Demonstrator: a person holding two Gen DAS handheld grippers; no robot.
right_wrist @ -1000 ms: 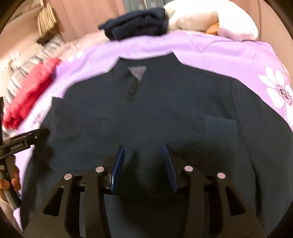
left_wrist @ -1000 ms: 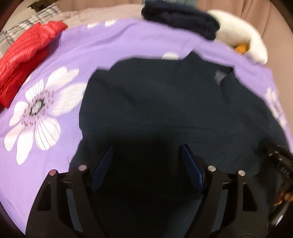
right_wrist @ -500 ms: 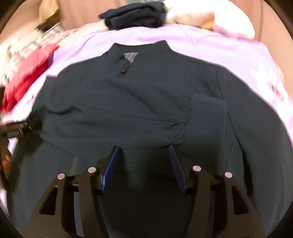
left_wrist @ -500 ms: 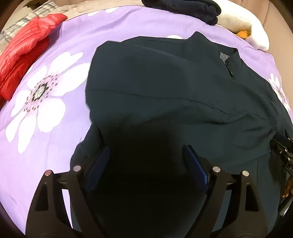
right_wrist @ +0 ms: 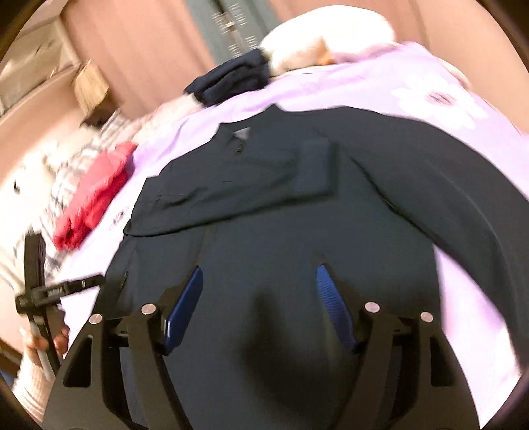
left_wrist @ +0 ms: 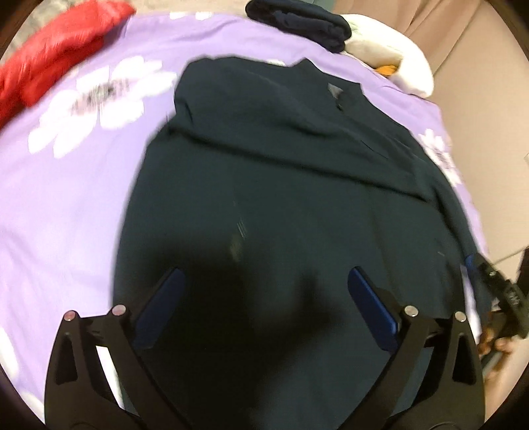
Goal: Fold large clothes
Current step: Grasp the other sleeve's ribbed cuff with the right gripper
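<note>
A dark navy jacket (left_wrist: pixel 281 198) lies flat on the purple floral bedspread (left_wrist: pixel 66 185), one sleeve (right_wrist: pixel 251 185) folded across; both grippers, left (left_wrist: pixel 264 297) and right (right_wrist: pixel 261 297), have just spread wide, empty, so the other sleeve should fold next, kept smooth.

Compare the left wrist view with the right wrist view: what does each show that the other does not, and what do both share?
Only the left wrist view: the left gripper, open and empty. Only the right wrist view: the right gripper, open and empty, plus a box by the wall. Both: the dark jacket on the purple bedspread, the red jacket, the folded dark clothes.
</note>
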